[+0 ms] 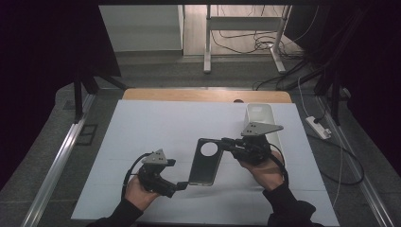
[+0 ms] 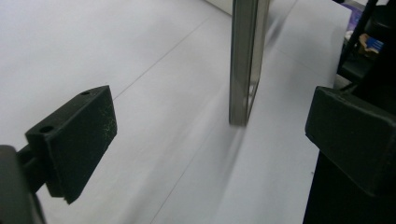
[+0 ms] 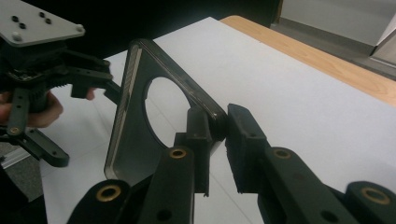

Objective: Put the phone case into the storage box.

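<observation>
The white sheet [image 1: 156,127] lies bare across its left and middle — open passage there. Toward the right, the dark phone case [image 1: 204,162] stands upright above the sheet, pinched by the right gripper [image 1: 226,142], barring the way. Behind it, a pale case [image 1: 265,118] crowds the far right corner.
</observation>
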`<state>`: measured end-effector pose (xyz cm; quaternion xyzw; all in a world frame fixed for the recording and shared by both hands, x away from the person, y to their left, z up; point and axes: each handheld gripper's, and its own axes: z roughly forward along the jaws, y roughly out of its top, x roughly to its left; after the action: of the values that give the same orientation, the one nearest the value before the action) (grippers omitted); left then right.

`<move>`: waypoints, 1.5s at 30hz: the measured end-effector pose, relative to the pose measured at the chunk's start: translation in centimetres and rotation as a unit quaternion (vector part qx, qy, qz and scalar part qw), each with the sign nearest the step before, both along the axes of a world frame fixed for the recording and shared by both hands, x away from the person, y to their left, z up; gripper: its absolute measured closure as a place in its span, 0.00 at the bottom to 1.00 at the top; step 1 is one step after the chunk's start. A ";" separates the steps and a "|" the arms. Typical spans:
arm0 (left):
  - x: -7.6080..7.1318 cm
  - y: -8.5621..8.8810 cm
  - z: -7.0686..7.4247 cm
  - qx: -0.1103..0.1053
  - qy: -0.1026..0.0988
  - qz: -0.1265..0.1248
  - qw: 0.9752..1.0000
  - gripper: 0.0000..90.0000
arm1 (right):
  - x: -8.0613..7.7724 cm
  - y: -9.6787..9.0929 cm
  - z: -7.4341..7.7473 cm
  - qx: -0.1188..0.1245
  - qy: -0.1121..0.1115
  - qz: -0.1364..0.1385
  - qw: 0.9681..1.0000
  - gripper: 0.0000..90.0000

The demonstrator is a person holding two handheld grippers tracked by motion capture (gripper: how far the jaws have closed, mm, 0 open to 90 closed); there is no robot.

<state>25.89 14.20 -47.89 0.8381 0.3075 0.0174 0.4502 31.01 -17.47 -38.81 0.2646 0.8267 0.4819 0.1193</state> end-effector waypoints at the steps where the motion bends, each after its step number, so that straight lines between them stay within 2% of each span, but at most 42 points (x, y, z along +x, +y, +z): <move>1: -0.1 0.2 0.0 -0.001 -0.001 0.004 1.000 0.03 | 0.1 -0.1 0.0 -0.001 0.000 -0.001 1.000 0.88; 8: -0.9 2.1 -0.4 -0.026 -0.017 0.031 0.999 0.00 | 0.7 -0.5 0.3 0.000 0.001 -0.008 1.000 0.88; 15: -2.2 4.0 -0.9 -0.015 -0.024 0.067 0.997 0.00 | 1.3 -1.0 0.8 -0.003 -0.002 -0.014 1.000 0.88; 19: -3.2 5.4 -1.0 -0.010 -0.034 0.095 0.995 0.00 | 1.8 -1.4 1.1 -0.004 -0.003 -0.019 1.000 0.88; 24: -4.0 6.4 -1.2 -0.007 -0.039 0.113 0.993 0.00 | 2.2 -1.7 1.5 -0.006 -0.006 -0.020 1.000 0.88; 29: -5.3 7.6 -1.7 0.011 -0.044 0.136 0.990 0.00 | 2.8 -2.0 2.0 -0.009 -0.011 -0.024 1.000 0.88; 30: -5.3 7.6 -1.7 0.011 -0.044 0.136 0.990 0.00 | 2.8 -2.0 2.0 -0.009 -0.011 -0.024 1.000 0.88; 32: -5.8 8.1 -1.8 0.016 -0.046 0.148 0.988 0.00 | 3.1 -2.3 2.3 -0.009 -0.014 -0.027 0.999 0.88; 37: -6.4 8.7 -2.0 0.022 -0.044 0.159 0.986 0.00 | 3.6 -2.7 2.8 -0.008 -0.016 -0.031 0.999 0.88; 45: -7.2 9.3 -2.1 0.027 -0.046 0.165 0.985 0.00 | 4.5 -3.5 3.5 -0.013 -0.024 -0.042 0.999 0.88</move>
<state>18.72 23.47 -50.02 0.7860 0.4203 0.1386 0.4317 35.50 -20.93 -35.29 0.2857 0.8180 0.4722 0.1621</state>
